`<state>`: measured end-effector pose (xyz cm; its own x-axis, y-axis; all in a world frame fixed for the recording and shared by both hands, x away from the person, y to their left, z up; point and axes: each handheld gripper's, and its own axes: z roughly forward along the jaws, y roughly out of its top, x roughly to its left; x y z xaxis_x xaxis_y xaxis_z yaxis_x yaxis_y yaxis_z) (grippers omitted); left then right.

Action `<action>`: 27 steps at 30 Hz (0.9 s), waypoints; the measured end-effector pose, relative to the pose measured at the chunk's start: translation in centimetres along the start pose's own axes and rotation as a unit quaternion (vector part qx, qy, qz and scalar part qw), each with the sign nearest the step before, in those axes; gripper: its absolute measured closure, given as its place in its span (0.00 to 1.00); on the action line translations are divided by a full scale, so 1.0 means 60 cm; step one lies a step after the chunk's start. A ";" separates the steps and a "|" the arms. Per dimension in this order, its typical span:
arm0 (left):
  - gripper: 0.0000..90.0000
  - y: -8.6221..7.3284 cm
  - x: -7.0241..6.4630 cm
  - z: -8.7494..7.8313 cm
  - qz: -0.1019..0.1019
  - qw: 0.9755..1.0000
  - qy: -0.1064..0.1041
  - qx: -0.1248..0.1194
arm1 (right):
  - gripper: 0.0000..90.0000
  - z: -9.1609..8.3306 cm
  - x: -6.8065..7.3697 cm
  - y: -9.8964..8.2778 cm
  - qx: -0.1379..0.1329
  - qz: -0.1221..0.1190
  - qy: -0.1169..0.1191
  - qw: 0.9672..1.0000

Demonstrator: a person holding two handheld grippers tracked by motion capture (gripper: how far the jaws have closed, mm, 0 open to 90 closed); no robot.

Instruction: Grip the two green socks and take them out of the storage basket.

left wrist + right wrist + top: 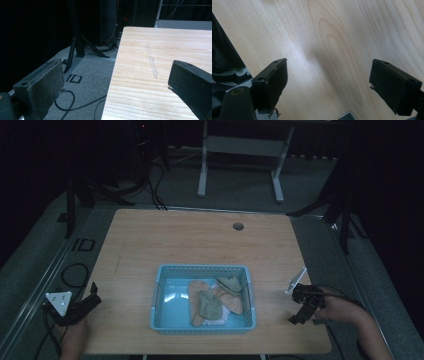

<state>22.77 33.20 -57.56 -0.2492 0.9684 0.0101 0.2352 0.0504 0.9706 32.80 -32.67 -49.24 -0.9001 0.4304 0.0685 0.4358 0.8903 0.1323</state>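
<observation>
Socks heaped in blue basket, count unclear; left tongs apart, right tongs apart, both empty.

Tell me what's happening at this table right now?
A person holds a gripper in each hand at a wooden table. The left gripper sits at the table's left edge and the right gripper near its right edge, both open and empty. Between them a blue basket holds a few tan and green socks, untouched.
</observation>
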 end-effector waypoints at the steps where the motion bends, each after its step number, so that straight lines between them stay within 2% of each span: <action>1: 0.00 0.000 0.000 0.000 0.001 1.000 0.000 0.000 | 0.17 -0.002 0.002 0.003 0.002 -0.006 -0.007 1.000; 6: 0.00 0.000 -0.001 0.000 0.002 1.000 -0.001 0.000 | 0.18 -0.014 0.008 0.022 0.000 -0.024 -0.004 1.000; 9: 0.00 0.000 -0.001 0.000 0.002 1.000 -0.001 0.000 | 0.18 -0.025 0.013 0.037 0.005 -0.037 -0.010 0.999; 12: 0.00 0.000 0.000 0.000 0.001 1.000 -0.001 0.000 | 0.18 -0.037 0.015 0.051 0.005 -0.039 -0.021 0.999; 18: 0.00 0.000 0.000 0.000 -0.001 1.000 -0.001 0.000 | 0.19 -0.062 0.024 0.086 -0.001 -0.057 -0.026 0.998; 27: 0.00 0.000 0.000 0.001 -0.002 1.000 -0.003 0.000 | 0.22 -0.077 0.042 0.138 0.004 -0.088 -0.026 0.996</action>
<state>22.79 33.24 -57.57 -0.2451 0.9695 0.0044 0.2335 0.0547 0.9708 34.15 -24.90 -43.39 -0.9614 0.2750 -0.0054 0.2720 0.9535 0.1299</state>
